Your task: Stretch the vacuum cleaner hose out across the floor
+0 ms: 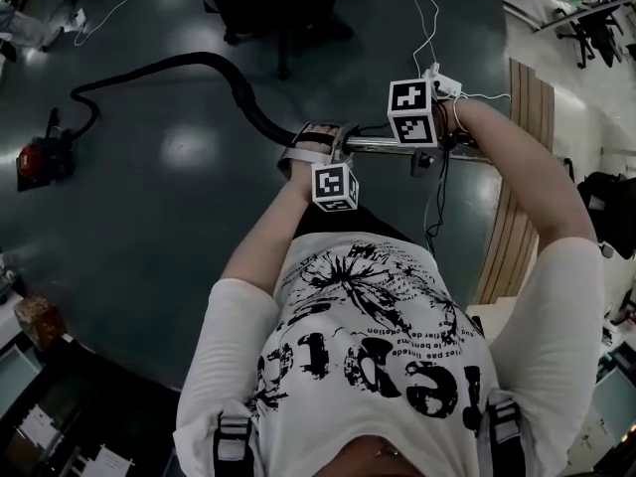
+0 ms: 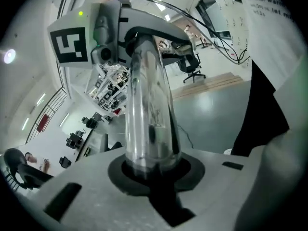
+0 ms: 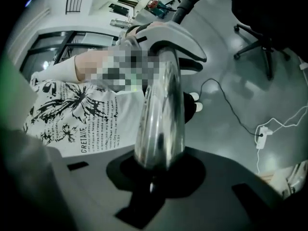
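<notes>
You held the shiny tube (image 1: 383, 145) level in front of you w/ both tongs. L tongs (image 1: 316, 147) were squeezed narrow on the tube's left end, right where the black hose (image 1: 199, 63) joins it. R tongs (image 1: 437, 145) were squeezed on the other end, pads tight on the metal. Each tongs' own cam showed the tube running straight out from between the jaws to the other tongs. The hose ran from the tube up & left over the dark floor (image 1: 149, 227), in a bend, not straight, to the red vac (image 1: 40, 157) near the left edge. The vac sat on the floor, well apart from you. A black chair (image 1: 283, 13) stood past the hose. A white cord (image 1: 427, 18) lay on the floor & led to a plug box (image 1: 444, 85) just by the R tongs.
</notes>
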Action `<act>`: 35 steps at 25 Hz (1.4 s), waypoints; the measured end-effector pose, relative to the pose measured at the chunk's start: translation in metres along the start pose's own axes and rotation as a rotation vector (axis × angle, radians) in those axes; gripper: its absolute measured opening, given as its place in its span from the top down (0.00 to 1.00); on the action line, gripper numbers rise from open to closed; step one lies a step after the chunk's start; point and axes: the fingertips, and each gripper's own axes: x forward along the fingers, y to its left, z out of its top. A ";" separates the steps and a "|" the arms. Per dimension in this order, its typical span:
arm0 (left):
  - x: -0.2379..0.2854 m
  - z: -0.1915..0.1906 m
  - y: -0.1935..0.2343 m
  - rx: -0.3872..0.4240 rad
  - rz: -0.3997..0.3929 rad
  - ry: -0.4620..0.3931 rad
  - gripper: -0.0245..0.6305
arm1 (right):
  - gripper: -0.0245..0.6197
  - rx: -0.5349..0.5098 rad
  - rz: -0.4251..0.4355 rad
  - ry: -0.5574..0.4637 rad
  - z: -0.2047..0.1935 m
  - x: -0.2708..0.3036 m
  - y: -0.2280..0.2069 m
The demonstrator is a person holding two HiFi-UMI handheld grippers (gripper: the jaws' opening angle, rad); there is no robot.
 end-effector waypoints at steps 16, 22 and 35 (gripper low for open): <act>-0.038 -0.005 -0.028 -0.136 -0.546 0.118 0.89 | 0.85 -0.293 -0.849 0.070 0.012 -0.038 -0.028; -0.037 0.019 -0.033 -0.193 -0.753 0.122 0.89 | 0.85 -0.421 -1.404 0.163 -0.005 -0.081 -0.056; -0.038 0.166 -0.058 -0.380 -1.334 0.140 0.89 | 0.87 -0.417 -1.885 0.035 -0.129 -0.115 -0.073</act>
